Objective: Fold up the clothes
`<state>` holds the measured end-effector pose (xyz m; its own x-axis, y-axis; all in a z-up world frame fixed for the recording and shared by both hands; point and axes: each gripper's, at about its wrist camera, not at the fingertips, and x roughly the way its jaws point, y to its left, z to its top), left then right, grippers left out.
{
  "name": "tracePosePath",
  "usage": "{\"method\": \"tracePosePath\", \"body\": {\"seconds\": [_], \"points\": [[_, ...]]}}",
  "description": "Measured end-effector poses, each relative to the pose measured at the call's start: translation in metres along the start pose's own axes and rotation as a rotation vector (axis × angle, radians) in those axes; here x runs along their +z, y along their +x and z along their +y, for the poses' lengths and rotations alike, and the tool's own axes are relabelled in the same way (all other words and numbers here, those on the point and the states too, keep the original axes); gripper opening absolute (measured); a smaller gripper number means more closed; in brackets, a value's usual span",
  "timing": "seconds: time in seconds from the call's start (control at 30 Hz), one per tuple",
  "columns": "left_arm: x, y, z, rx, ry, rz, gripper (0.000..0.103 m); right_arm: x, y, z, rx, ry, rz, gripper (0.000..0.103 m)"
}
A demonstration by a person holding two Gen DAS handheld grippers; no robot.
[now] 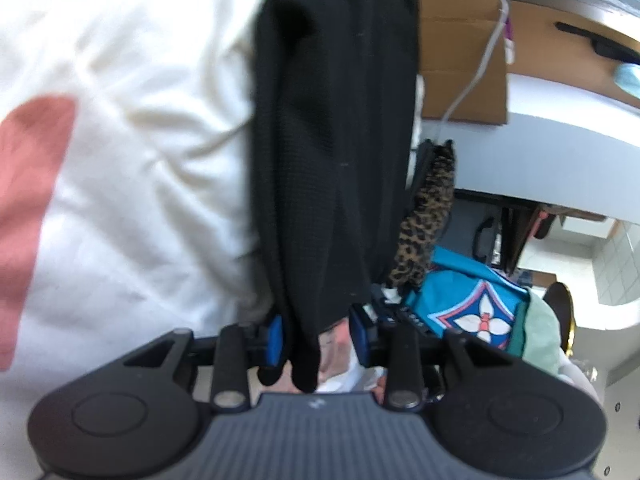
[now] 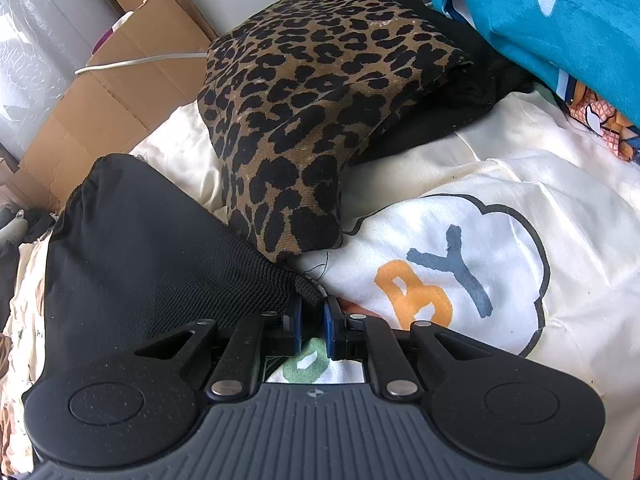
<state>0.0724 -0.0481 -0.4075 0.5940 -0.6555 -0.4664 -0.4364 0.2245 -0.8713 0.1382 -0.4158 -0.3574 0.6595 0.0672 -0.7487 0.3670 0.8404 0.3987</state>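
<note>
- Left gripper [image 1: 318, 336]: blue pads [image 1: 275, 336] stand apart with a bunched fold of the black knit garment [image 1: 332, 140] running between them; the cloth fills only part of the gap, so whether the claw is truly clamped on it I cannot tell. The view is motion-blurred.
- In the left wrist view the black garment runs as a long, narrow, rumpled band from the gripper to the top of the frame, lying over a cream garment [image 1: 140, 140] that bears a pink patch [image 1: 32, 184] at its left edge.
- Right of the band: a leopard-print cloth [image 1: 428, 216], a turquoise garment [image 1: 472, 300] with a white flower motif, a cardboard box [image 1: 460, 40] and a white cable [image 1: 476, 68] across it.
- Right gripper [image 2: 311, 322]: pads nearly together, clenched on a corner tip of the black knit garment [image 2: 152, 260]; the rest of that cloth spreads to the left of the claw.
- Leopard-print cloth [image 2: 304, 112], folded, sits just beyond the gripper, its lower corner touching the black garment.
- Cream garment [image 2: 480, 248] with a cloud outline and letters "BY" lies right of the claw, under the leopard cloth.
- Turquoise garment [image 2: 540, 12] at upper right corner; flattened cardboard [image 2: 120, 92] and white cable [image 2: 140, 62] at upper left.
</note>
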Motion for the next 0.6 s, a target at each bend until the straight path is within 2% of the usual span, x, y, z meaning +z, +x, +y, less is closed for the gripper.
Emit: {"method": "tracePosePath", "body": {"seconds": [0.23, 0.37, 0.47, 0.53, 0.6], "points": [[0.008, 0.013, 0.016, 0.023, -0.003, -0.038, 0.035, 0.001, 0.0, 0.001, 0.002, -0.015, 0.01, 0.012], [0.012, 0.015, 0.021, -0.035, -0.049, -0.088, 0.035, 0.001, 0.0, 0.0, 0.002, -0.015, 0.012, 0.012], [0.009, 0.023, 0.021, -0.06, -0.051, -0.072, 0.032, 0.001, 0.0, 0.001, 0.002, -0.01, 0.009, 0.012], [0.007, 0.028, 0.017, -0.069, -0.038, -0.023, 0.03, 0.0, 0.0, 0.0, 0.003, -0.007, 0.007, 0.012], [0.005, 0.027, 0.016, -0.068, -0.033, -0.004, 0.02, 0.0, 0.0, 0.0, 0.004, -0.004, 0.005, 0.012]]}}
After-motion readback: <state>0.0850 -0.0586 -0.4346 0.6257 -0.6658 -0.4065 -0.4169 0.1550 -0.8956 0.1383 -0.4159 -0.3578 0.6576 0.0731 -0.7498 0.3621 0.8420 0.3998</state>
